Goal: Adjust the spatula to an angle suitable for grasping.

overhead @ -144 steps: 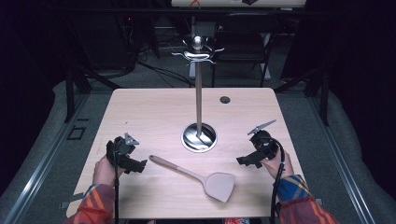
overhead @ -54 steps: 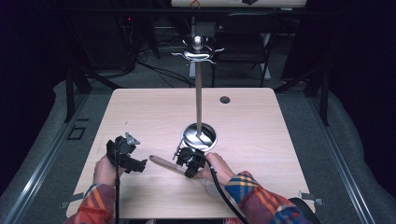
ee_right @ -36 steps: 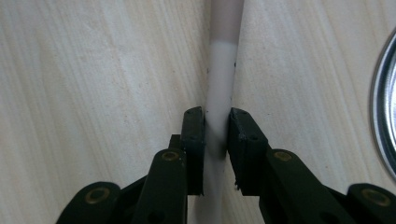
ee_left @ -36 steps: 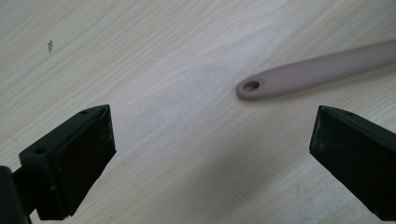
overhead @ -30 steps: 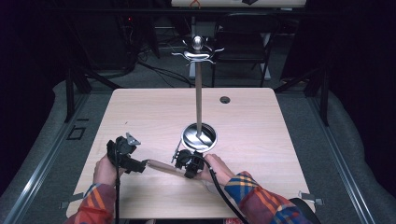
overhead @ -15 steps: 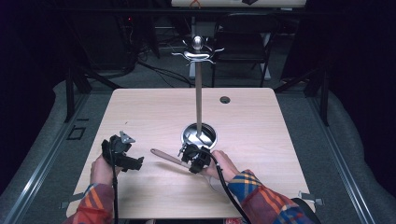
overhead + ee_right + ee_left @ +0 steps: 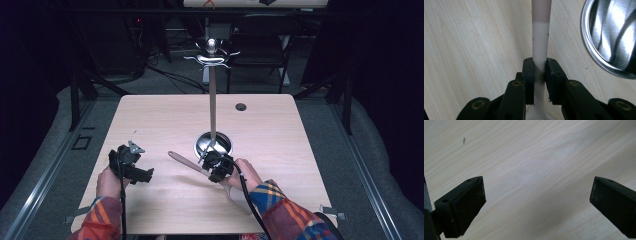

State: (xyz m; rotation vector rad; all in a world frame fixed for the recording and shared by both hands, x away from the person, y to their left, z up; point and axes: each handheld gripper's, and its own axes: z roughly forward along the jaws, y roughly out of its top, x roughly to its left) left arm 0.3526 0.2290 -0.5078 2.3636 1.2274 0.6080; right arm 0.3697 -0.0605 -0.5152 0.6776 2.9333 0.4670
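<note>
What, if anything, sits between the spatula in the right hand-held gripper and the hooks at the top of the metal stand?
Nothing visible blocks it. The right hand-held gripper is shut on the spatula handle beside the stand's base; the pole rises bare to the empty hooks.

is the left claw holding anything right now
No, the left claw stands wide open over the bare wooden table, with nothing between its two black jaws.
</note>
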